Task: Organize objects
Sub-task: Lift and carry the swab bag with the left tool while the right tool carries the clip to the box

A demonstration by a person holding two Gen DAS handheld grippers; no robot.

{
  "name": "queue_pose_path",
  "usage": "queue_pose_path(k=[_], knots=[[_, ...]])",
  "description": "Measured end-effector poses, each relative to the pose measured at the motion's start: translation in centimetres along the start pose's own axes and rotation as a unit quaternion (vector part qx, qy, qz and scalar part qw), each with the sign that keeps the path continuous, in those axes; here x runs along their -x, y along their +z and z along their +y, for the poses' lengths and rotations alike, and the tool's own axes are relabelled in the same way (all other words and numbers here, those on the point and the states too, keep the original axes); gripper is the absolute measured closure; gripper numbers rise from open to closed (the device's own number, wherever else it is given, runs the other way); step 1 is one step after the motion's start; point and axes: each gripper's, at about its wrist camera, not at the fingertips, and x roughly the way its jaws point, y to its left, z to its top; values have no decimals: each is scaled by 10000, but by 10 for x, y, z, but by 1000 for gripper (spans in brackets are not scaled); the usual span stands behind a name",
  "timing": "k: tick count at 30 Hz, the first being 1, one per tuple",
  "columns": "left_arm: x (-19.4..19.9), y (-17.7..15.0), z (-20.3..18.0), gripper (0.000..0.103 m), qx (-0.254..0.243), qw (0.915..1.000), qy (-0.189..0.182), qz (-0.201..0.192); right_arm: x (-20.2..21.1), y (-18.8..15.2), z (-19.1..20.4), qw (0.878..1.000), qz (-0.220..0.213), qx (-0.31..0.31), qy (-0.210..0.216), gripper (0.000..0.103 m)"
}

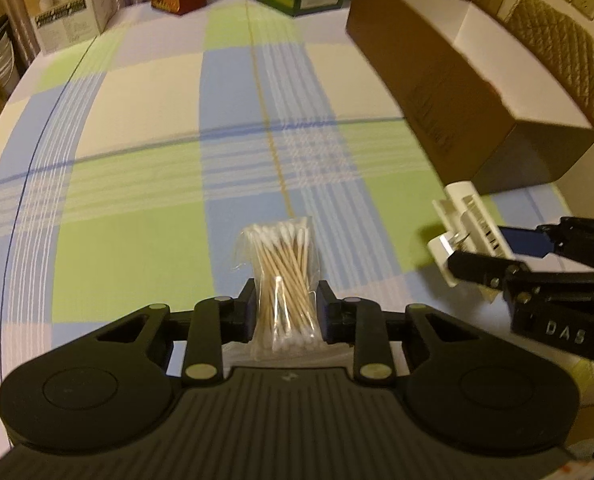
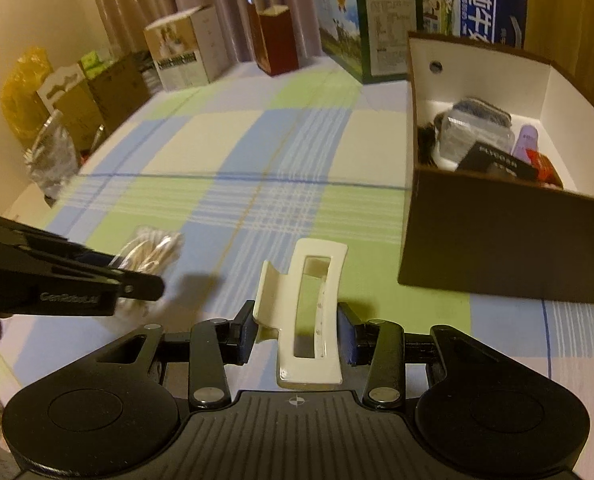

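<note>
1. Wooden-stemmed cotton swabs in a clear plastic bag [image 1: 284, 280] sit pinched between the left gripper's [image 1: 285, 312] fingers, lifted above the checked tablecloth [image 1: 137, 128].
2. Cream plastic hair claw [image 2: 309, 316] is clamped in the right gripper [image 2: 297, 336], angled downward.
3. Brown open cardboard box [image 2: 497, 248] stands at the table's right edge, holding assorted items.
4. Cartons line the far edge.

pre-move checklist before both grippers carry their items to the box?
1. Left gripper shut on the bag of cotton swabs: ok.
2. Right gripper shut on the white hair claw clip: ok.
3. Both items lifted clear of the tablecloth: cannot tell.
4. Brown box open on top: ok.
5. Free room inside the box among the items already there: cannot tell.
6. Grippers apart from each other: ok.
</note>
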Motion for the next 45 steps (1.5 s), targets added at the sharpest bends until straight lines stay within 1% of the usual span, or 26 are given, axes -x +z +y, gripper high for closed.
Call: queue_pose_path(k=[10,14,17,18,23,24,28,31,33,39,45], knots=[[28,26,-24,79,-189,9987,-249,-396,37,17,4,9987,-441,32,253,64],[37,36,-34,79,-276,9975,-340,-555,55,23,-3,9976,-649,1,253,64],[42,45,-45,79,-366,9963,-412,-660,71,29,-17,9964,-834,-94,145,64],[43,49,-49,79,-401,9958,-439,-693,71,29,-17,9964,-834,-94,145,64],[46,64,-73,79,-591,9932,-578,-822,92,38,-44,9938,-1074,-252,-106,64],[46,68,-78,79,-629,9926,-607,-845,97,41,-56,9927,-1143,-321,-223,64],[43,85,-103,79,-787,9896,-754,-939,107,49,-83,9900,-1260,-433,-460,64],[39,98,-121,79,-881,9874,-858,-1000,110,53,-96,9887,-1317,-474,-529,64],[36,106,-134,79,-950,9860,-892,-1045,113,61,-115,9871,-1397,-499,-609,64],[22,134,-169,79,-1068,9832,-928,-1156,107,80,-149,9856,-1476,-494,-659,64],[-3,161,-192,79,-1044,9847,-850,-1106,83,99,-183,9873,-1345,-483,-697,64]])
